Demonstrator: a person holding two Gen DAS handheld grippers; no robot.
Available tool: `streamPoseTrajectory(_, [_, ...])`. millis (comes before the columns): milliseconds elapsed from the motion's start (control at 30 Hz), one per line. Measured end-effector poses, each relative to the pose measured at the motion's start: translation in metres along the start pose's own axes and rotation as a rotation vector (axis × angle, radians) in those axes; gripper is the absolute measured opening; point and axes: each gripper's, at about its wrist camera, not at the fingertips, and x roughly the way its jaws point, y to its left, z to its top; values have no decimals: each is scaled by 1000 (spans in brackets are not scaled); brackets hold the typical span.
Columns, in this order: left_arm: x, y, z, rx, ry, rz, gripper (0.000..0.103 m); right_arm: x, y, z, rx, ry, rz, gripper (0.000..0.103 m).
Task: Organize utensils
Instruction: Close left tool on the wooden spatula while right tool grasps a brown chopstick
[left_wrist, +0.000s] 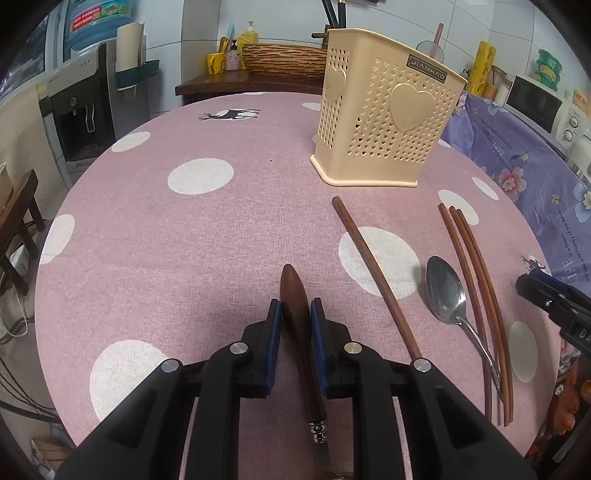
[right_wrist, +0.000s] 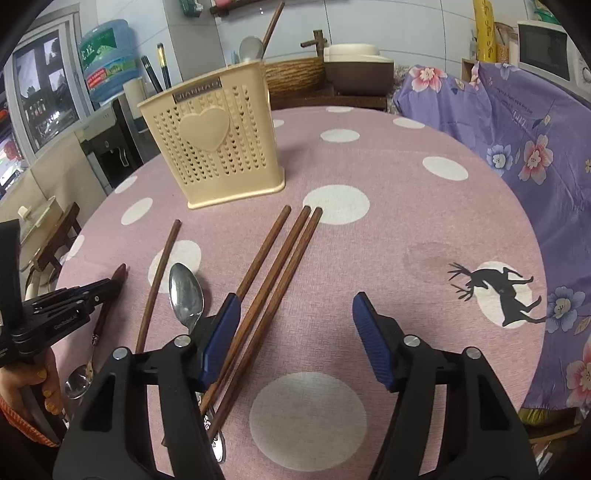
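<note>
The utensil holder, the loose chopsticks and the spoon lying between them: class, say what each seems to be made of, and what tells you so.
Utensil holder: probably moulded plastic, matte cream; even colour, punched heart holes, raised heart.
Chopsticks: likely wood, reddish brown, low sheen; streaky grain along them.
Spoon: metal, probably polished steel; its bowl mirrors light.

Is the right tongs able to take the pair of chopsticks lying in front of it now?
Probably yes: the right tongs stand open, the two chopsticks lie between them near the left pad, nothing covering them.
</note>
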Motion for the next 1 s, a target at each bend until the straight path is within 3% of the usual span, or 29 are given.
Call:
streamPoseTrajectory(100, [0, 1, 0, 1, 1, -3, 17, 9, 9, 3, -18, 18, -7, 59])
streamPoseTrajectory(333, [1, 1, 2, 9, 5, -3, 17, 37, 1, 26, 43, 64, -59, 35])
streamPoseTrajectory(533, [1, 0, 3, 20, 12, -3, 17, 61, -2, 45, 61, 113, -87, 24])
streamPoseTrajectory(1000, [6, -4, 11, 32, 35, 11, 21, 86, 6, 67, 72, 132, -154, 18])
